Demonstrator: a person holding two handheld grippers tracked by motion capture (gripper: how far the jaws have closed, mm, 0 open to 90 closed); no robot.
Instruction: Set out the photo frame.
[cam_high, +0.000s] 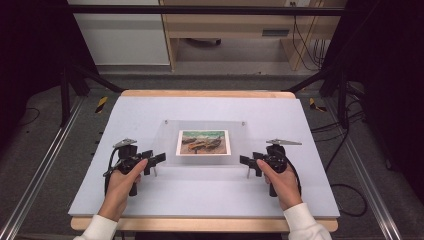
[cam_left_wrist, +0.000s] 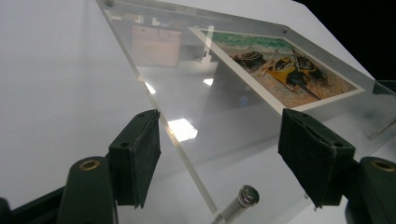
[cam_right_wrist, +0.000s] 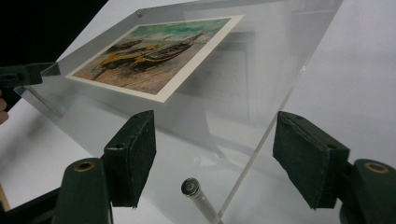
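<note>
A clear acrylic panel (cam_high: 200, 161) holding a picture of boats on a beach (cam_high: 203, 142) stands on short metal pins in the middle of the pale table (cam_high: 150, 110). My left gripper (cam_high: 157, 159) is at the panel's near left corner. Its black pads straddle the panel's edge (cam_left_wrist: 187, 158) without pressing on it, and a metal pin (cam_left_wrist: 243, 199) sits just below. My right gripper (cam_high: 245, 161) mirrors this at the near right corner, jaws apart around the panel's edge (cam_right_wrist: 261, 140) and another pin (cam_right_wrist: 194, 191). Both gripper views show the picture (cam_left_wrist: 285, 70) (cam_right_wrist: 154, 56) beyond the jaws.
The table has a wooden rim (cam_high: 205, 93) at the back. Dark metal rails (cam_high: 45, 150) run along both sides. Cables (cam_high: 350, 190) lie on the floor at the right, and a wooden cabinet (cam_high: 225, 30) stands behind the table.
</note>
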